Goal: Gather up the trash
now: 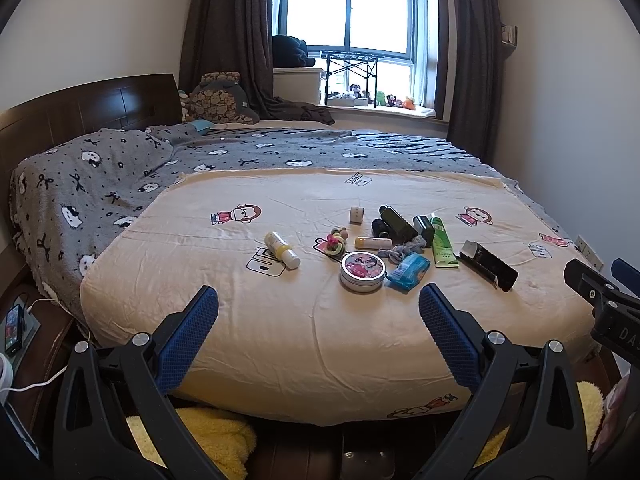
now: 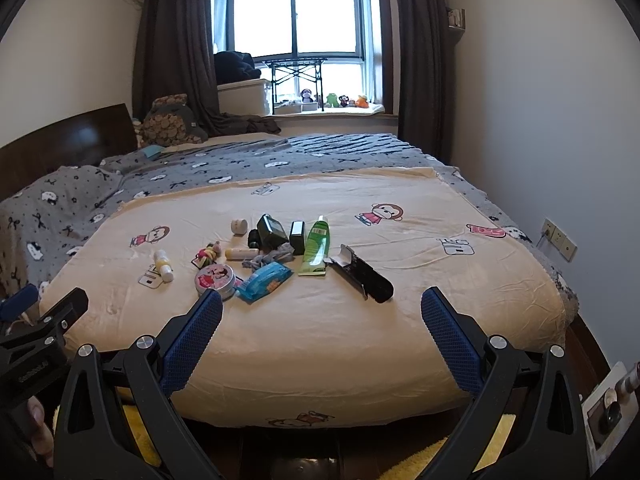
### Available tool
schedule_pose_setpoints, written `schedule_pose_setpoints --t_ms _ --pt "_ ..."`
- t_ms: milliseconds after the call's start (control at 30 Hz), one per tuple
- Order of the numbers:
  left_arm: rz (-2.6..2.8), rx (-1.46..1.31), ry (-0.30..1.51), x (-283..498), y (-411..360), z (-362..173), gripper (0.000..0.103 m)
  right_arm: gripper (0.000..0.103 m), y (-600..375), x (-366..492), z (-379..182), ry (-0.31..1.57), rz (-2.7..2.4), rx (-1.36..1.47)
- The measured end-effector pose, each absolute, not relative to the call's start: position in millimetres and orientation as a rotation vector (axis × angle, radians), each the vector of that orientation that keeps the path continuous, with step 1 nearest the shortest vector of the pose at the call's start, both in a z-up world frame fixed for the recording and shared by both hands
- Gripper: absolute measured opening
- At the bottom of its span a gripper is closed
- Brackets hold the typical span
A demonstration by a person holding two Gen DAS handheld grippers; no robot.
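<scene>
Both grippers, left [image 1: 318, 308] and right [image 2: 321, 310], fingers apart, empty, at bed [image 1: 280, 344] near edge. Risk: clutter [image 1: 384, 240] packed tight, grabbing neighbours instead of trash.

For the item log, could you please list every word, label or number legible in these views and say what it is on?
"DA": other gripper's black body, cut off by the frame edge.
Green tube: print too small.
Blue wipes pack: blurred.
Round tin: cartoon only.
Black box: unreadable.
</scene>
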State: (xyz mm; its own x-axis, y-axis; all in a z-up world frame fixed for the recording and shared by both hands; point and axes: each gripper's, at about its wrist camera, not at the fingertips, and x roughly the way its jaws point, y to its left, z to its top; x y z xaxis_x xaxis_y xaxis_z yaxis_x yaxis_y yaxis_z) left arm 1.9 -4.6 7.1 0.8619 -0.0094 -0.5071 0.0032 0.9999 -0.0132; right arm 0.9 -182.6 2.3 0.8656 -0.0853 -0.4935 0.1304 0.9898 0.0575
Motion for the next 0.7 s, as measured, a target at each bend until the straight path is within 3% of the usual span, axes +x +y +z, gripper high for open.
schedule_pose_setpoints --t_ms 700 --pt "0.002 -0.011 0.532 0.3 -5.4 4.2 0.095 0.1 -181.5 -2.7 -0.6 0.511 -0.102 0.099"
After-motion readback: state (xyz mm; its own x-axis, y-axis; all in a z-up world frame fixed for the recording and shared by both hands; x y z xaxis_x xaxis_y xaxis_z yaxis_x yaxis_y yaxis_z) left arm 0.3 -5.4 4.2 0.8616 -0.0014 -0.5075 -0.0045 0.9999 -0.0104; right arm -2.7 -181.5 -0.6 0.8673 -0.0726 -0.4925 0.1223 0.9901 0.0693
